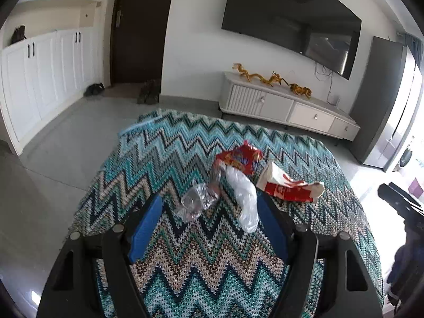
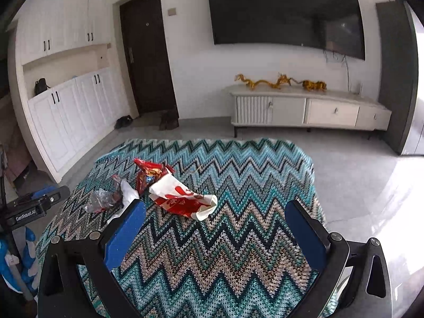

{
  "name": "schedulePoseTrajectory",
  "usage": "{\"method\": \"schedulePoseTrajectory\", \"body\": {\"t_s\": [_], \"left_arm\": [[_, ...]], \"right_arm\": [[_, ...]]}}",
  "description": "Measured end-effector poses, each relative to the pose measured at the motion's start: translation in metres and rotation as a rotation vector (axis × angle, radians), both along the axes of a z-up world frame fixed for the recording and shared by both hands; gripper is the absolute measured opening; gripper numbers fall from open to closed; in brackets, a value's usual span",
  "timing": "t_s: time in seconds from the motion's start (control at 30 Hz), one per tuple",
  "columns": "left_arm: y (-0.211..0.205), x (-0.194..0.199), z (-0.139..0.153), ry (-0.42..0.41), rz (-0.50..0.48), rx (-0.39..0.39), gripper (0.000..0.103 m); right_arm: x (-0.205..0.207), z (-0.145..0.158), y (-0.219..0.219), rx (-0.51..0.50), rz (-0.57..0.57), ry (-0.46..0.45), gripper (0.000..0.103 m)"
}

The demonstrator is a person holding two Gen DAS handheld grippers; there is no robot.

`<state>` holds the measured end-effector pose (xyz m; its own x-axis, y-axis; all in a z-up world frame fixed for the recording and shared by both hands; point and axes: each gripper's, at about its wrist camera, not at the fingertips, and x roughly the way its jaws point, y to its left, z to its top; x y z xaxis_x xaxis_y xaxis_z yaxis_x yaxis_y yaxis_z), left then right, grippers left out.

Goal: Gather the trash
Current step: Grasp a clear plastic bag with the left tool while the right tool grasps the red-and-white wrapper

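Trash lies on a table covered with a zigzag cloth (image 1: 169,148): a red snack bag (image 1: 239,157), a red and white paper carton (image 1: 288,186), a white plastic wrapper (image 1: 245,198) and a clear crumpled wrapper (image 1: 196,202). My left gripper (image 1: 209,202) is open, its blue fingers on either side of the clear and white wrappers, just above the cloth. My right gripper (image 2: 216,206) is open and empty over the cloth (image 2: 238,164), with the carton (image 2: 182,197) between its fingertips a little ahead. The snack bag (image 2: 149,173), white wrapper (image 2: 128,190) and clear wrapper (image 2: 102,200) lie left of it.
A white TV cabinet (image 2: 310,108) with gold dragon figures (image 2: 281,82) stands against the far wall under a wall TV (image 2: 286,10). White cupboards (image 2: 71,111) and a dark door (image 2: 148,58) are at the left. Shoes (image 2: 168,120) lie by the door. Grey floor surrounds the table.
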<state>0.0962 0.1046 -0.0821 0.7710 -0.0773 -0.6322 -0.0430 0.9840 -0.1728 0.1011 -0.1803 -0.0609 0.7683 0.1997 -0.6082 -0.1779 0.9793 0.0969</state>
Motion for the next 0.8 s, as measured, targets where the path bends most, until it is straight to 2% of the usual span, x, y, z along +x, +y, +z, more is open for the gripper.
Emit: {"method": "schedulePoseTrajectory", "body": {"t_s": [0.2,0.37,0.57,0.8], "left_arm": [[-0.005,0.008,-0.017,0.026,-0.056,-0.015,0.073],[-0.022,0.023,-0.025,0.053,-0.156,-0.053,0.073],[-0.042,0.049,-0.039,0.096,-0.180,-0.016,0.072],[-0.057,0.072,-0.062,0.147,-0.199,0.024,0.070]], "right_arm": [[0.022,-0.025,-0.001,0.026,0.024,0.051,0.103],[0.039,-0.038,0.002,0.048,0.048,0.078,0.102],[0.064,-0.052,0.011,0.068,0.093,0.104,0.100],[0.099,-0.082,0.025,0.059,0.165,0.177,0.093]]}}
